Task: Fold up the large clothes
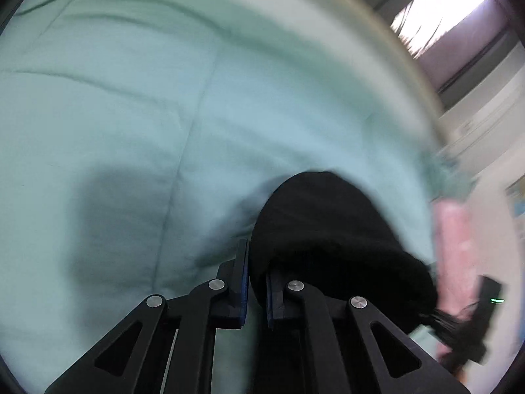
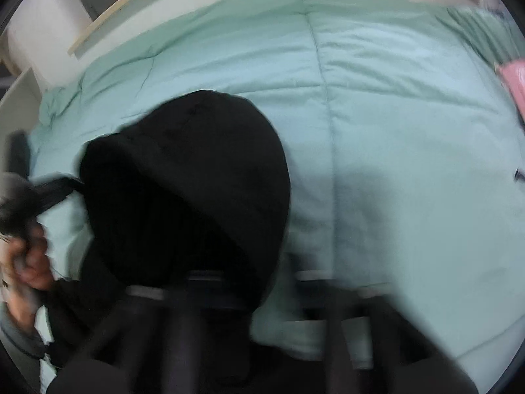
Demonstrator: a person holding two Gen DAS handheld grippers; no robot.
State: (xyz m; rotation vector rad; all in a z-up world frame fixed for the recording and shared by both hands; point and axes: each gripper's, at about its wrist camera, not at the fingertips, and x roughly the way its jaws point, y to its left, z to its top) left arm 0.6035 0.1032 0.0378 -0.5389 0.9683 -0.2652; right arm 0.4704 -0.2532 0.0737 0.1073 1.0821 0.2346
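Note:
A black garment (image 1: 331, 229) hangs in a bunched fold over the pale green quilt (image 1: 131, 115). My left gripper (image 1: 257, 282) is shut on an edge of the garment, which drapes to the right over its right finger. In the right wrist view the black garment (image 2: 187, 180) fills the lower left. My right gripper (image 2: 262, 292) is heavily blurred at the bottom; the garment covers its left finger, and its jaw state is unclear. The other gripper and the hand holding it (image 2: 29, 256) show at the left edge, at the garment.
The green quilt (image 2: 393, 131) covers a bed with a pale wooden frame (image 2: 108, 23) at the far side. A pink item (image 2: 515, 82) lies at the right edge. A bright window (image 1: 443, 10) and a white wall are beyond the bed.

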